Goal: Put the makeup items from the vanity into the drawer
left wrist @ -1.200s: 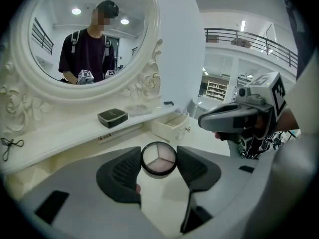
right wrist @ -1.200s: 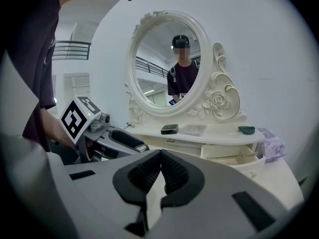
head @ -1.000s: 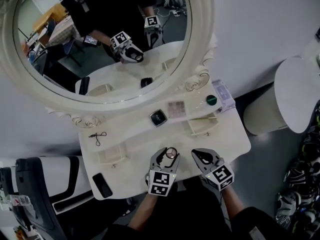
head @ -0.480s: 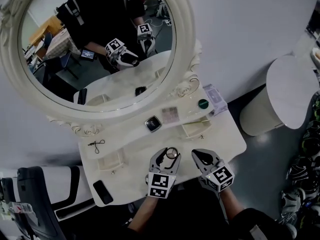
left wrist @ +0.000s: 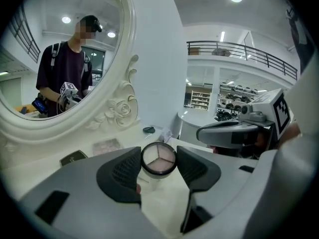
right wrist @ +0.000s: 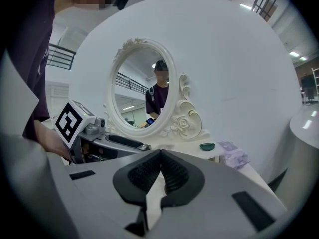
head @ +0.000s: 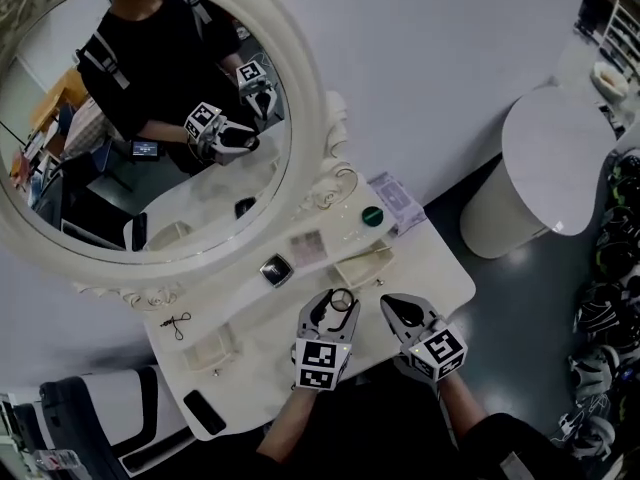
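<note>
- White wall and dark grey floor [head: 520,298] are seen behind and beside a white vanity [head: 440,278], which carries a large oval mirror [head: 300,88] in a carved frame
- The left gripper [head: 338,306] is closed on a round compact [head: 343,300]; in the left gripper view the jaws are pressed to both sides of its dark rim, and its clear top shows three pale powder shades [left wrist: 158,158]
- The round compact is held over the front part of the vanity top, just in front of the right drawer [head: 365,265]
- The right gripper [head: 392,306] is held beside the left one, above the front edge of the vanity; its jaws are brought together with nothing between them [right wrist: 160,156]
- Two small drawers are pulled open below the raised shelf: the right drawer and the left drawer [head: 212,349]; what lies in either cannot be made out
- On the shelf a black square compact [head: 276,269] and a pink palette [head: 308,247] are laid side by side, with a green lid [head: 372,216] and a lilac packet [head: 395,203] further right
- An eyelash curler [head: 176,321] is laid near the left end of the shelf, and a black flat case [head: 203,412] at the front left corner
- The person and both grippers are reflected in the mirror
- A round white table [head: 555,143] is placed to the right, well apart from the vanity
</note>
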`<state>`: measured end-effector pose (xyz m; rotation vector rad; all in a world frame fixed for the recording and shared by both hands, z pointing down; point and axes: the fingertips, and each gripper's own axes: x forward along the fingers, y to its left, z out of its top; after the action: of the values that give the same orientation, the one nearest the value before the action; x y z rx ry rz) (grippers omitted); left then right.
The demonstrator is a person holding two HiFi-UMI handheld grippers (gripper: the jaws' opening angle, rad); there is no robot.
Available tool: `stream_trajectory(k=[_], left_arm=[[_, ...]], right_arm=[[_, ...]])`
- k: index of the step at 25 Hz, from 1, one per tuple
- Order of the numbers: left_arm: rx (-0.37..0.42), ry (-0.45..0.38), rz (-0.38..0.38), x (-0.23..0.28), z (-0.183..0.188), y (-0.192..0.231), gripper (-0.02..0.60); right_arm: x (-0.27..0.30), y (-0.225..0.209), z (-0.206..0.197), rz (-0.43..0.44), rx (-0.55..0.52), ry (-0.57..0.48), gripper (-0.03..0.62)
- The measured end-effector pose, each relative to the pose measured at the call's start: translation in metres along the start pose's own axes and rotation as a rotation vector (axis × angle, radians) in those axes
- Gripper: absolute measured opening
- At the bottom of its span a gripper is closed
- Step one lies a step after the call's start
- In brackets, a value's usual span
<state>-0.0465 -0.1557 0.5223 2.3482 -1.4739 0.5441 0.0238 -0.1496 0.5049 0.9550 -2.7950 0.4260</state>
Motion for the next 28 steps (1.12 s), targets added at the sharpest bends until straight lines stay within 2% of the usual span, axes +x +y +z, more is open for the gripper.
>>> stream_trajectory(k=[7,14,28], left_arm=[[-0.011,0.016,-0.027,0.037,0.004,0.0,0.23],[-0.039,0.029,-0.028,0.065,0.006,0.004,0.229],[-0.057,0.09,-0.012,0.122,-0.021,0.011,0.23]], right_arm=[[0.004,-0.026,0.004,-0.041,0.015,-0.009,0.023],[0.014,-0.044,0.003,-0.043,0.036,0.005,0.023],[0.014,-0.063,-0.014,-0.063,0.065,0.043,0.023]])
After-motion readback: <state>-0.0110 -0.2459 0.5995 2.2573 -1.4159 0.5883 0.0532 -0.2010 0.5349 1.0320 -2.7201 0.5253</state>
